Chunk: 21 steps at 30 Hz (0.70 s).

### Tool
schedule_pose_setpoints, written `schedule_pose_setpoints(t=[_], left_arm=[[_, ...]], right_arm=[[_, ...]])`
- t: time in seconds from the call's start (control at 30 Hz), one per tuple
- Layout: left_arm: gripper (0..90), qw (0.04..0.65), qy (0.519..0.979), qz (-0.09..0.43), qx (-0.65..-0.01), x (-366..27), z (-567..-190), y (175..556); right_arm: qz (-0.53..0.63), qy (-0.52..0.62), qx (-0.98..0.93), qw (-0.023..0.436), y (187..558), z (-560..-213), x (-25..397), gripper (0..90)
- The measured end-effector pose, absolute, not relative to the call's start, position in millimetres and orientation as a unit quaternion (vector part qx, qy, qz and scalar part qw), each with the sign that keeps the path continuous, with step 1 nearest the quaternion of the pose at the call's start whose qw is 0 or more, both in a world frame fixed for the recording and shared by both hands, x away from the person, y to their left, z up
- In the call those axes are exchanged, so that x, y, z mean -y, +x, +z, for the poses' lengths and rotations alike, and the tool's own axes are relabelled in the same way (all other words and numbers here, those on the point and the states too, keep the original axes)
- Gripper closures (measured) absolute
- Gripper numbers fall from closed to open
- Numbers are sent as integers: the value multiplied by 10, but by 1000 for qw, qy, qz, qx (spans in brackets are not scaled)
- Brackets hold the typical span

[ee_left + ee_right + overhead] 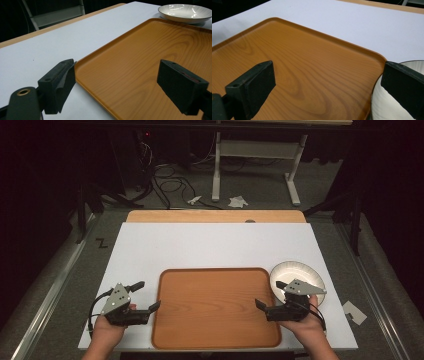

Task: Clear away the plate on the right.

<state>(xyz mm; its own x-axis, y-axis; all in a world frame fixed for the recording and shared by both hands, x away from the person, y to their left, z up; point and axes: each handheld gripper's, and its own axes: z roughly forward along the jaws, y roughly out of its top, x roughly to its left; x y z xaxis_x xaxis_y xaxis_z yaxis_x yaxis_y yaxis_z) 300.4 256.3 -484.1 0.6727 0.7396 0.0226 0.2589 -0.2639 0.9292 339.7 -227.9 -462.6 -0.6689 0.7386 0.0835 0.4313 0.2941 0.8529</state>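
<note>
Wood-grain tray [216, 307] sits at the near edge of the white table [215, 245], plate [295, 274] touching its right rim, from the high view. The left gripper [148, 296] and right gripper [265, 306] flank it, jaws spread wide, holding nothing. In the left gripper view, the tray [150, 60] edge runs between the jaws, so a shallow bite might slip off. In the right gripper view, one jaw hangs over the plate [387, 105]; closing could knock it, I reckon.
</note>
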Motion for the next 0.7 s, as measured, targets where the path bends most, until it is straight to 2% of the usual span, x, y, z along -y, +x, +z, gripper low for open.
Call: schedule_pose_setpoints(t=[0.7], left_arm=[[158,519,751,240,-330,-2586,-4826,2994]], right_arm=[[482,381,-770,172,3406,-4591,2367,0]])
